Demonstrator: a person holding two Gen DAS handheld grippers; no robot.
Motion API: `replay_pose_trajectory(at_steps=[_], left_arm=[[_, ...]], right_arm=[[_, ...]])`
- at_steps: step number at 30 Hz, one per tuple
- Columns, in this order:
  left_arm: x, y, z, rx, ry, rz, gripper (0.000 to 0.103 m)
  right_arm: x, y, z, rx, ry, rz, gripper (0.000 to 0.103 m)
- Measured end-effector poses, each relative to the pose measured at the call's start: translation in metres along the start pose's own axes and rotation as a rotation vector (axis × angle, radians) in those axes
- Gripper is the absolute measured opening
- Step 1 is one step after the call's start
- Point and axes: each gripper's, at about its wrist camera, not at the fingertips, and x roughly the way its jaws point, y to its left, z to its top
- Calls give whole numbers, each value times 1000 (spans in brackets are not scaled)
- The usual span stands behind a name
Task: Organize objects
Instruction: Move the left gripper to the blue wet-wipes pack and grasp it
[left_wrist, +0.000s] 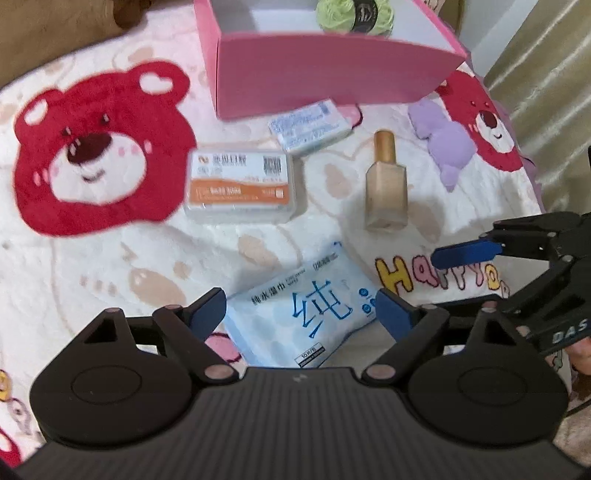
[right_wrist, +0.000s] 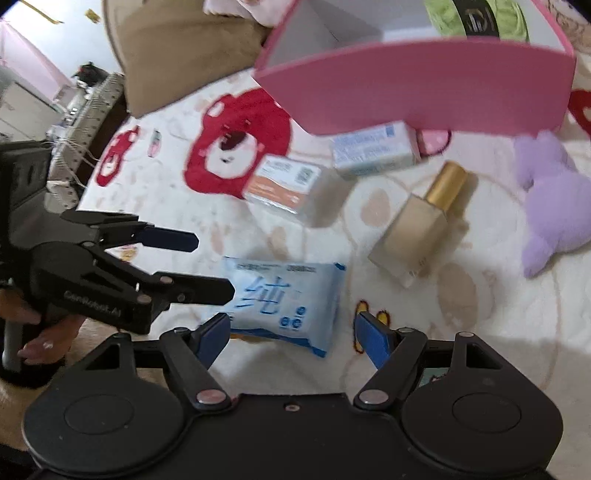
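The left gripper (left_wrist: 299, 314) stands with its blue-padded jaws spread wide over the pale blue wet-wipe pack (left_wrist: 299, 306), nothing pressed between them; whether the pads touch the pack's crinkly plastic cannot be told. The right gripper (right_wrist: 291, 332) is likewise spread wide and empty above the same pack's near edge. In the right wrist view a hand (right_wrist: 37, 332) grips the left tool's handle, only partly in frame.

Beyond the pack, on the fleecy cream blanket (left_wrist: 129, 258) printed with red bears, a square frosted bottle (left_wrist: 386, 188) with a gold cap stands upright. To its left lies a clear hard plastic box (left_wrist: 242, 188) with an orange and white label, its print too blurred to read. A smaller pale blue soft packet (left_wrist: 310, 125) lies behind that, just before the pink cardboard box (left_wrist: 332, 74). A lilac plush toy (left_wrist: 443, 147) lies at the right, its shape hard to make out. Inside the open box, against its white lining, sits a ball of green yarn (left_wrist: 354, 14) with a black band, cut off by the frame's top edge.
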Motion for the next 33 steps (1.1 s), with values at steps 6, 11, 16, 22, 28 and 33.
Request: replay_pose_trajectory(at_steps=[6,11,16,22,28,33], left_arm=[[24,14,-15,-46,8,87,71],[19,20,-19,-130,-54,77,46],[19,17,-33,-158,-101,109,43],[20,13,-35,-173,-140,97,43],[19,20,-41,-232,-139,71,43],[16,9,-42,-196,-167,114,33]], right_arm=[[30,-5,-7,24,1,-41,72],[46,-12,-11,88,20,44,60],[51,-12,-14,132,19,32,48],[52,-2,-14,63,17,-34,43],[54,-21,-18,142,25,-15,54],[56,-18,-20,107,17,15,55]])
